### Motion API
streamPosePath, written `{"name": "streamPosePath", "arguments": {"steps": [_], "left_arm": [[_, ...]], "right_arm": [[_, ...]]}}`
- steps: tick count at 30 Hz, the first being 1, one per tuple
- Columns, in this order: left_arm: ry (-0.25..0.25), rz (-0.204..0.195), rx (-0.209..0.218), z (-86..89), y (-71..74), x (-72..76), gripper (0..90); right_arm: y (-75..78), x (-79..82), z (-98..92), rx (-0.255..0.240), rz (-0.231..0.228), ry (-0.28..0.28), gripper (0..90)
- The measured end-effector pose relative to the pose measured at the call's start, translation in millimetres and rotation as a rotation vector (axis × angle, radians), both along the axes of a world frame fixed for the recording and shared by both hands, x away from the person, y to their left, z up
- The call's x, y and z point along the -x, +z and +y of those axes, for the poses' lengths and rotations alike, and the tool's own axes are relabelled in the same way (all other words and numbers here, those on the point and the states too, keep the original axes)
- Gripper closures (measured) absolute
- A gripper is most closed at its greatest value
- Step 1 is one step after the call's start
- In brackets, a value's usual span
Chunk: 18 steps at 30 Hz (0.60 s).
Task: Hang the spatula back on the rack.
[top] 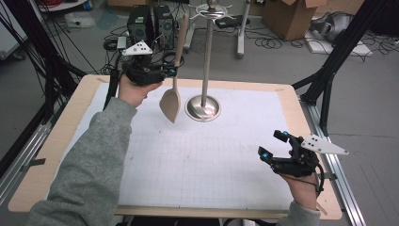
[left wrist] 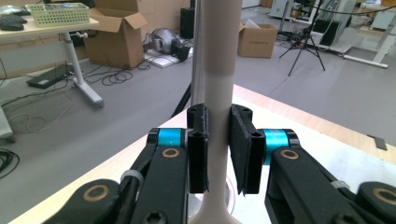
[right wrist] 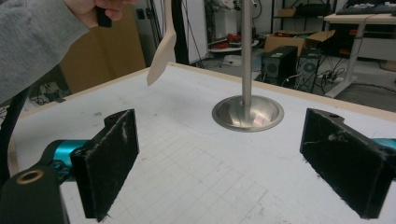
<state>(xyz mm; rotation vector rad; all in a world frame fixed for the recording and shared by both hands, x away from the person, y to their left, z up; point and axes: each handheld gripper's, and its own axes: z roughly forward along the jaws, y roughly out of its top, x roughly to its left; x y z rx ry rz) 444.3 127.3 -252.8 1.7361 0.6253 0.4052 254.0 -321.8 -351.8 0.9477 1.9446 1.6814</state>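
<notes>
A pale wooden spatula (top: 174, 80) hangs upright above the far left of the white mat, blade down. My left gripper (top: 172, 69) is shut on its handle; in the left gripper view the black pads (left wrist: 198, 149) press the handle (left wrist: 217, 93) from both sides. Just right of the spatula stands a metal utensil stand (top: 203, 106) with a round base, a tall pole and hooks at the top. My right gripper (top: 273, 145) rests near the table's right front edge, open, with nothing between its pads (right wrist: 109, 158). The right gripper view looks toward the stand's base (right wrist: 247, 113) and the spatula blade (right wrist: 161, 56).
A white gridded mat (top: 197, 155) covers the wooden table (top: 61, 136). A black frame post (top: 329, 70) rises at the right edge. Beyond the table are computer cases (top: 148, 23), cables and cardboard boxes (top: 291, 16) on the floor.
</notes>
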Motion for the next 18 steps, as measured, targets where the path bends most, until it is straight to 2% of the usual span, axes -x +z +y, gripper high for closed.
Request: {"name": "streamPosePath", "arguments": {"steps": [3,8,16,18], "left_arm": [[0.002,0.004,-0.010,-0.3,-1.0,-1.3,77.5],[0.004,0.015,0.009,0.7,-2.2,-4.3,77.4],[-0.002,0.014,0.009,0.1,-2.0,-5.7,77.4],[0.000,0.013,-0.005,-0.5,0.0,-5.9,77.4]], "right_arm": [[0.2,0.9,-1.3,-0.003,0.000,-0.003,10.6],[-1.1,0.3,-2.0,-0.001,0.002,-0.001,10.6],[-3.2,-0.9,-3.4,-0.006,0.009,-0.005,10.6],[-3.9,-1.5,-3.9,-0.007,0.012,-0.005,10.6]]}}
